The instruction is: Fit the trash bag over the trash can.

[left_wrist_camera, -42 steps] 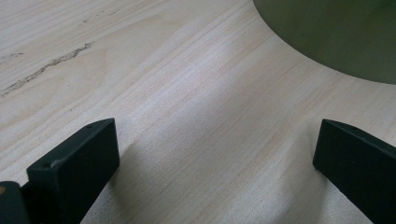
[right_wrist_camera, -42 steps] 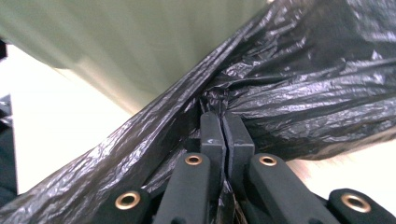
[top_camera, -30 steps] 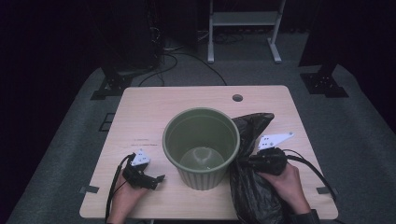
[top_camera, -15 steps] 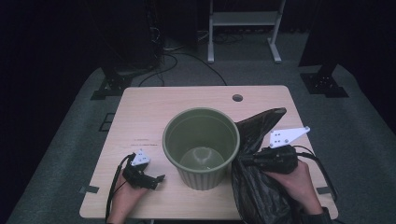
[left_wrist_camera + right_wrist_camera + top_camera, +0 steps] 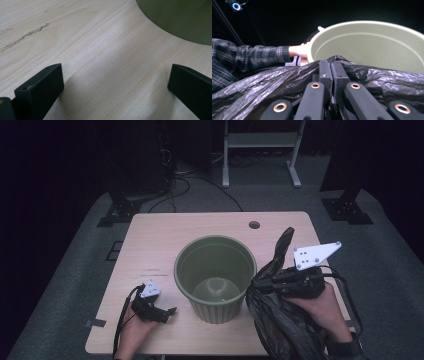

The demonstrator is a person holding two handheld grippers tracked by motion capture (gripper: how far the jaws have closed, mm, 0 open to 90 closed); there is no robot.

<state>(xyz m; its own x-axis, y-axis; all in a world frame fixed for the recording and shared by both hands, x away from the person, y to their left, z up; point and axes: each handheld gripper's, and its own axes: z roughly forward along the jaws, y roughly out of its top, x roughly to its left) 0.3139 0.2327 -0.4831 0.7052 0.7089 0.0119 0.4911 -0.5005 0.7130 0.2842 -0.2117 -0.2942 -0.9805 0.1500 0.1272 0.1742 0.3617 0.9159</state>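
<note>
An olive-green bin (image 5: 215, 280) stands upright and empty mid-table. Beside its right wall hangs a crumpled black plastic bag (image 5: 282, 325), one corner sticking up. My right gripper (image 5: 260, 284) points left at the bin's rim and is shut on a fold of the bag; in the right gripper view the jaws (image 5: 330, 65) meet with the bag's film (image 5: 274, 80) pinched between them, and the bin (image 5: 372, 45) rises just beyond. My left gripper (image 5: 167, 312) rests on the table left of the bin, open; its view shows bare wood between the jaws (image 5: 116, 75) and the bin's base (image 5: 180, 20).
The wooden table (image 5: 160, 245) has a round cable hole (image 5: 254, 225) at the back. Dark carpet and stand legs (image 5: 260, 150) lie beyond it. A plaid sleeve and hand (image 5: 294, 51) show past the bin in the right gripper view.
My right gripper has risen with the bag held in it, pulling the bag's upper part up beside the bin. The left gripper has stayed put.
</note>
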